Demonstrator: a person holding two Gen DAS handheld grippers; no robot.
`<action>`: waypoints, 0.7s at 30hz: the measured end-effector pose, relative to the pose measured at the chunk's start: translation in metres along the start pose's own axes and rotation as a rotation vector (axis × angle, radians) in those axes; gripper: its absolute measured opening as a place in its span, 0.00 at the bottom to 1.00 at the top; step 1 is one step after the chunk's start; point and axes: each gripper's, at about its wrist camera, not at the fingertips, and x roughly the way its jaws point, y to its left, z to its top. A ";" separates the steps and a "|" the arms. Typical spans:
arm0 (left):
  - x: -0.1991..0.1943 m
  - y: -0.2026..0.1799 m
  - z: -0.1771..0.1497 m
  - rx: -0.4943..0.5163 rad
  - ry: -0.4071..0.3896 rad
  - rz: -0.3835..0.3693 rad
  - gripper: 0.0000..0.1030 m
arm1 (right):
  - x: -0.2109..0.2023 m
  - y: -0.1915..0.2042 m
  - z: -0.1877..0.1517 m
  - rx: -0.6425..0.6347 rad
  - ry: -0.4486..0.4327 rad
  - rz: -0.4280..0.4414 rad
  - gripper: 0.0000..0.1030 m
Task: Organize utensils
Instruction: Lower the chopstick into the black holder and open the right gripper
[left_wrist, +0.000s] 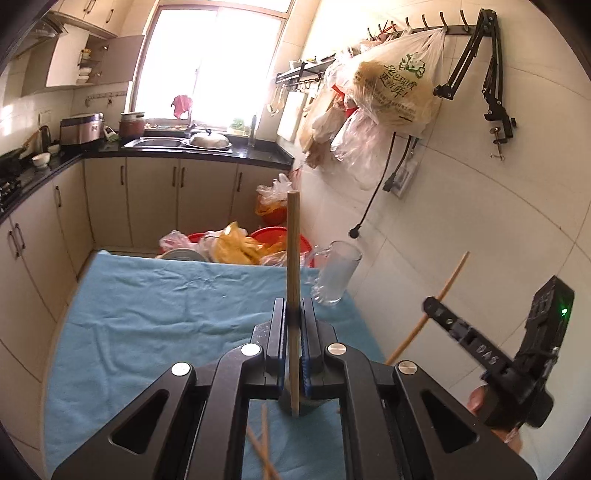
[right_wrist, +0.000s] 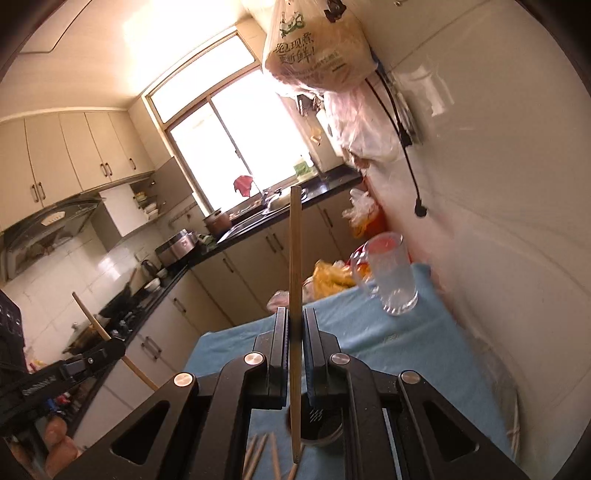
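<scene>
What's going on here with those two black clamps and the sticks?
A person holds a gripper in each hand, sorting chopsticks. The left gripper is shut on one chopstick, the right gripper on another chopstick, both raised above the blue cloth. More loose chopsticks lie below, and a glass mug stands at the far corner.

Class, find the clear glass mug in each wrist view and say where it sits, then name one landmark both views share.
Left wrist view: the glass mug stands right of centre, at the far right corner of the blue cloth, near the wall.
Right wrist view: the glass mug is right of centre, tilted by the camera angle, on the cloth's far edge.
Shared landmark: the bright window.
</scene>
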 end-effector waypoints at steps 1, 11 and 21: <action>0.008 -0.003 0.002 -0.004 0.002 -0.002 0.06 | 0.004 -0.002 0.004 0.007 -0.001 -0.004 0.07; 0.078 -0.009 -0.006 -0.023 0.076 -0.013 0.06 | 0.054 -0.027 0.002 0.027 0.058 -0.029 0.07; 0.120 0.002 -0.036 -0.026 0.185 0.011 0.06 | 0.100 -0.046 -0.036 0.025 0.223 -0.054 0.08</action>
